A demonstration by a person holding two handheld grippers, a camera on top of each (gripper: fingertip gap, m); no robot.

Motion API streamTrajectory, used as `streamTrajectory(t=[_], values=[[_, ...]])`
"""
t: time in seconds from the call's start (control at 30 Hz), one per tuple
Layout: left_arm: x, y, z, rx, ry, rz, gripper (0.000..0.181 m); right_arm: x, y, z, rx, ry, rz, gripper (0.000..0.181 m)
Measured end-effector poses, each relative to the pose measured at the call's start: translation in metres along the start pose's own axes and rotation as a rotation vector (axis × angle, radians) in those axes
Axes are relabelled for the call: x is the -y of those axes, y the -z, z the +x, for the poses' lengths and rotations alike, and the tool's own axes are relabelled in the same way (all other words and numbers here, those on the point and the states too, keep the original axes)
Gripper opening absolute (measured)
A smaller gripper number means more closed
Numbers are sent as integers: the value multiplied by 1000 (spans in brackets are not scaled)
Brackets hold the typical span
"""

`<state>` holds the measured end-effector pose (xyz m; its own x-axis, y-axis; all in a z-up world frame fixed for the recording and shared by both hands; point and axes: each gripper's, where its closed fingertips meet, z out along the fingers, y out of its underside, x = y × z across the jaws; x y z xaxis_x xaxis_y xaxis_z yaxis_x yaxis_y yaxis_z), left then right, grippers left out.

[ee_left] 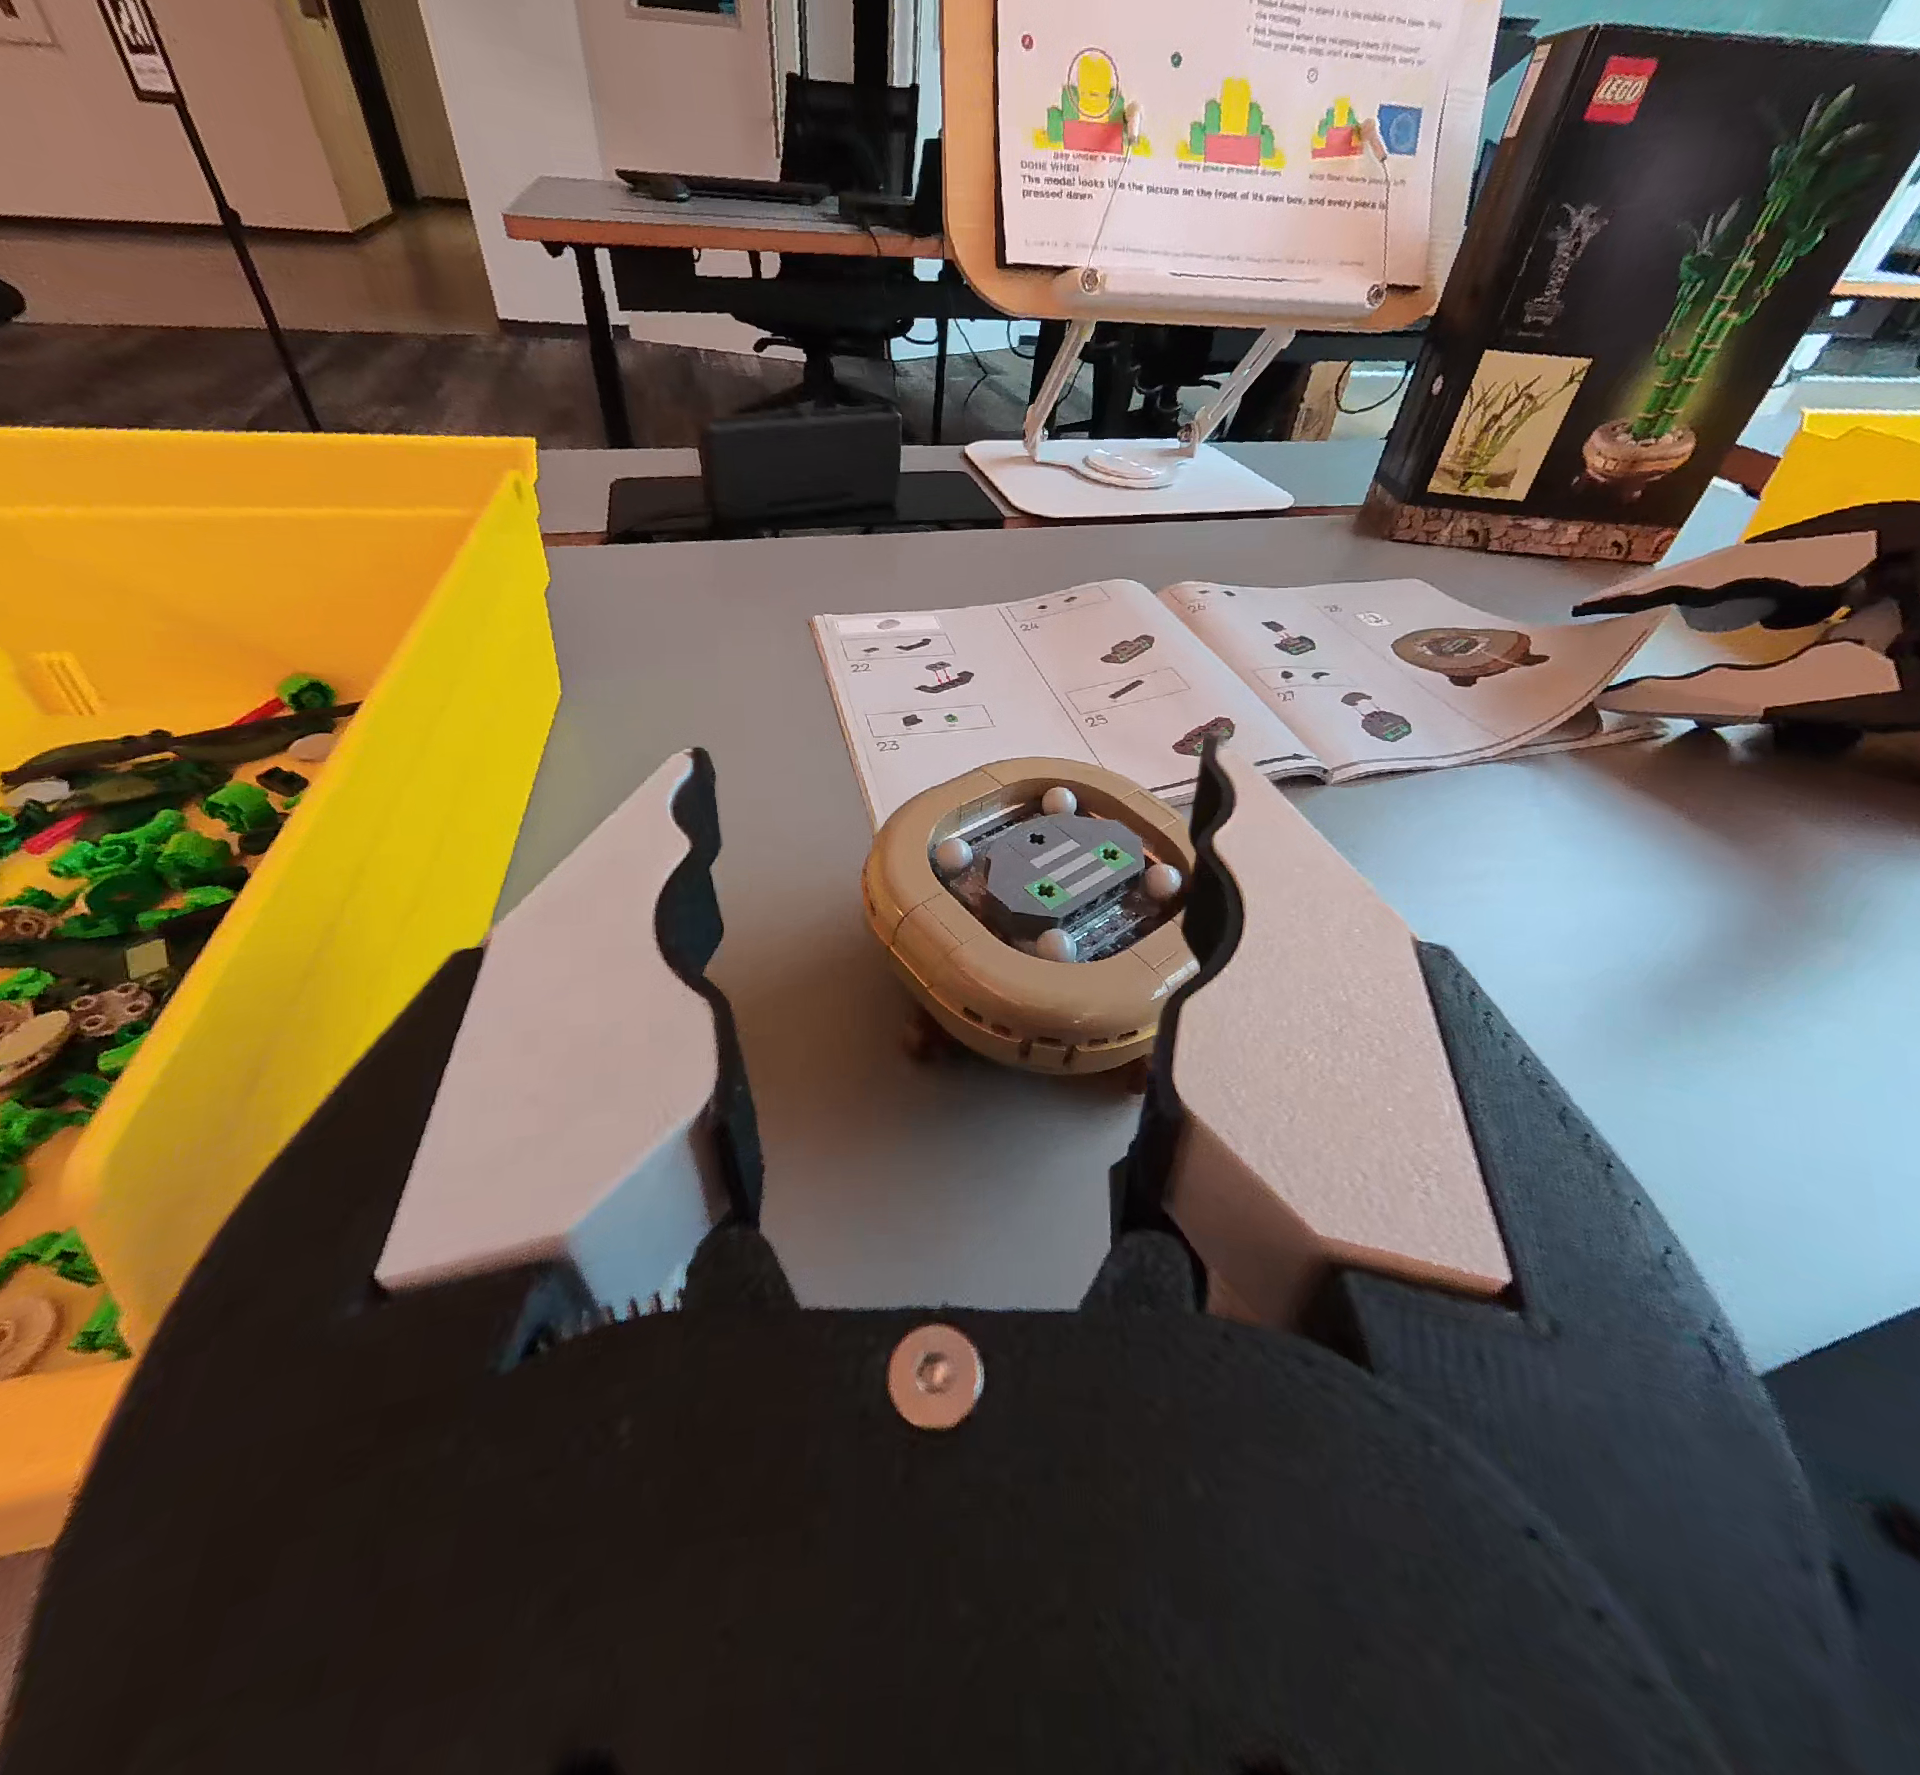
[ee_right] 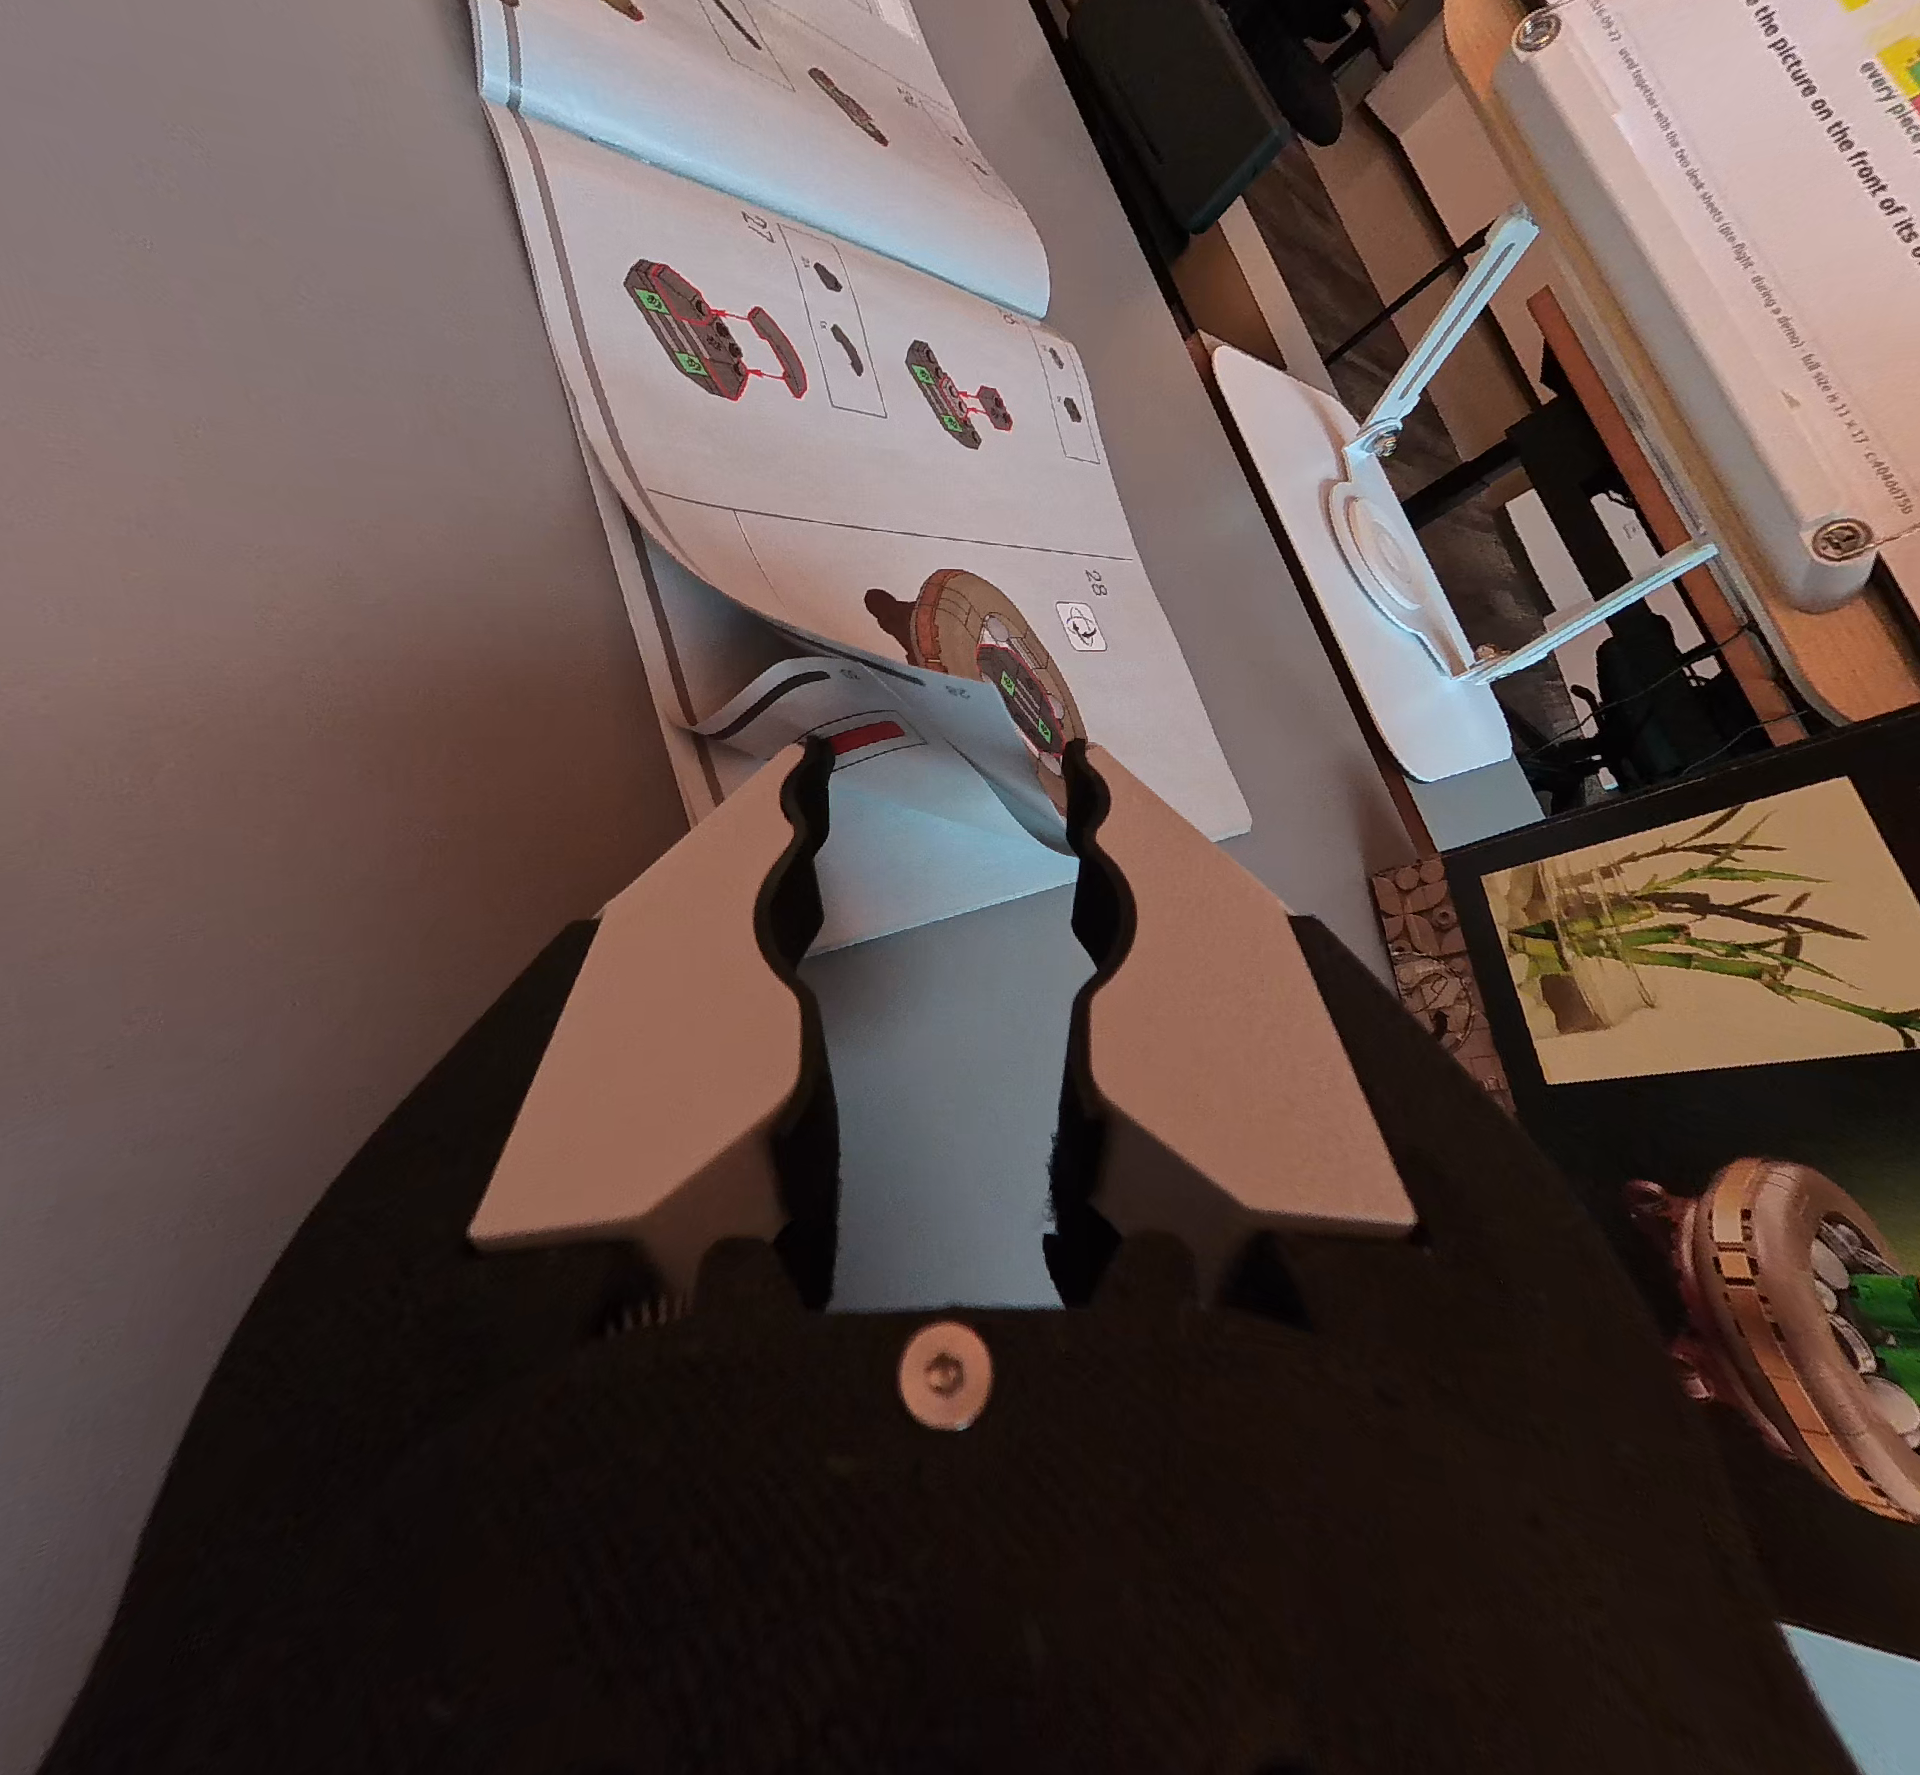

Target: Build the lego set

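Note:
A round tan pot base (ee_left: 1029, 936) with a grey and green core stands on the grey table (ee_left: 1558, 946). My left gripper (ee_left: 951, 780) is open and empty, its fingers either side of the pot base and just short of it. The open instruction booklet (ee_left: 1143, 676) lies behind the pot. My right gripper (ee_right: 945, 759) is open at the booklet's (ee_right: 831, 375) right edge, and a curled, lifted page (ee_right: 935, 811) sits between its fingers. The right gripper also shows at the far right of the left wrist view (ee_left: 1590, 655).
A yellow bin (ee_left: 343, 790) with several green, brown and black pieces stands at the left. The set's dark box (ee_left: 1662, 291) stands at the back right, and also shows in the right wrist view (ee_right: 1714, 998). A white stand (ee_left: 1132, 468) holds a task sheet behind the booklet. About 40 cm separates my left fingertips from my right.

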<state>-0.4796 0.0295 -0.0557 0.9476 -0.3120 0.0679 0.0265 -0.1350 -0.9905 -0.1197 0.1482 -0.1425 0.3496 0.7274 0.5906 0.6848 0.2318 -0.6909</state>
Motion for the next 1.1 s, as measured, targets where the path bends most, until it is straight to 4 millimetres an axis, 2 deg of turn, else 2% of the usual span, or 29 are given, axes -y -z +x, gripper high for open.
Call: streamTrajectory(t=[0.17,0.6,0.8,1.1], values=[[-3,-1,-2,17,-32,-10,89,0,0,0,0,0,0,45],[-12,-4,-4,1,47,-40,85,0,0,0,-1,-1,-1,45],[-18,-8,-1,-5,30,-78,85,0,0,1,-1,-2,-2,45],[-18,-7,-2,-8,50,-73,85,0,0,1,-2,-2,-2,45]])
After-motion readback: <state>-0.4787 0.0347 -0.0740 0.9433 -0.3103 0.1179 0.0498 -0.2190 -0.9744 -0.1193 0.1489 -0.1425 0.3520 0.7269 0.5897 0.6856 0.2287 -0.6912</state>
